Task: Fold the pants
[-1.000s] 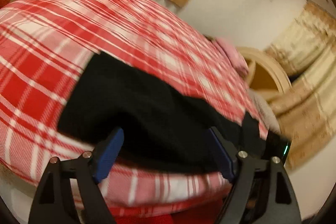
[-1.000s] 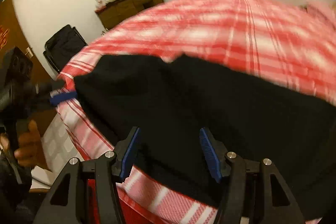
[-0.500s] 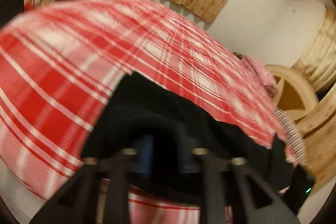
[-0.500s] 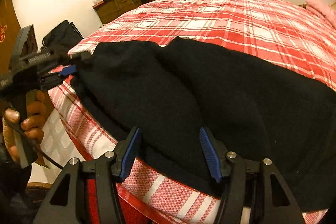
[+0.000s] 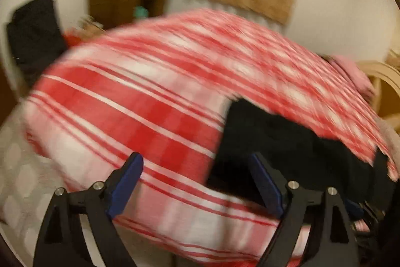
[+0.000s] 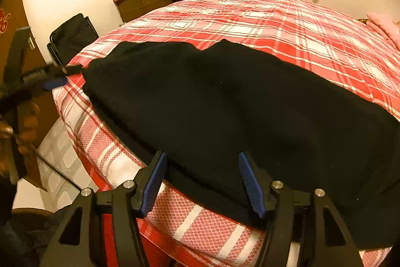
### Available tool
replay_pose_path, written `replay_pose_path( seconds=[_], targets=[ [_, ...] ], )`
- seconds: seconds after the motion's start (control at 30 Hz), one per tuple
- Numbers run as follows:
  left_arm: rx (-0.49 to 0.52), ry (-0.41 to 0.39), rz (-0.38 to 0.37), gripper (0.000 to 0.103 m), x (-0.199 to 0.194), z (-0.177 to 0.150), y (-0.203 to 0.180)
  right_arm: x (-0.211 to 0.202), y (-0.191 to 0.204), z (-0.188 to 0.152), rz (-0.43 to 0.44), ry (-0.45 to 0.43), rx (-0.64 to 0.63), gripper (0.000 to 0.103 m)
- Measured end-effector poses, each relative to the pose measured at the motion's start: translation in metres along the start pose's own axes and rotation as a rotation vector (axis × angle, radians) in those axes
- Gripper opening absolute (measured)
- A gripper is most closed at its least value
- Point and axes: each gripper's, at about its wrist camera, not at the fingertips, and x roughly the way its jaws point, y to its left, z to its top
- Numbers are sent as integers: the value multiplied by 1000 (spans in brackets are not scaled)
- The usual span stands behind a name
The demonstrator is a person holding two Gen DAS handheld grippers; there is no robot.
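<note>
my left gripper (image 5: 197, 182) is opening, nothing between its jaws; my right gripper (image 6: 202, 182) is opening over the pants (image 6: 225, 101). soft, limp cloth, probably best pinched at an edge.

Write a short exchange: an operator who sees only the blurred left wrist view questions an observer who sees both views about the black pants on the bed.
Operator: My picture is smeared. How do the pants lie?
Observer: In the right wrist view the pants lie spread flat along the near edge of the bed, with one end near its left corner.
Operator: And where is the right gripper?
Observer: The right gripper is at the pants' near edge. Its jaws are opening, and the cloth shows between them but is not pinched.
</note>
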Motion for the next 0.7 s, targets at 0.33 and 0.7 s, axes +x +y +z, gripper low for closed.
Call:
replay_pose_path(
  seconds=[0.33, 0.7],
  targets=[
    [203, -88, -85, 89, -2, 16, -86, -36, -17, 27, 78, -81, 42, 72],
    [341, 9, 32, 89, 27, -48, -98, 13, -73, 112, 189, -90, 137, 72]
  ],
)
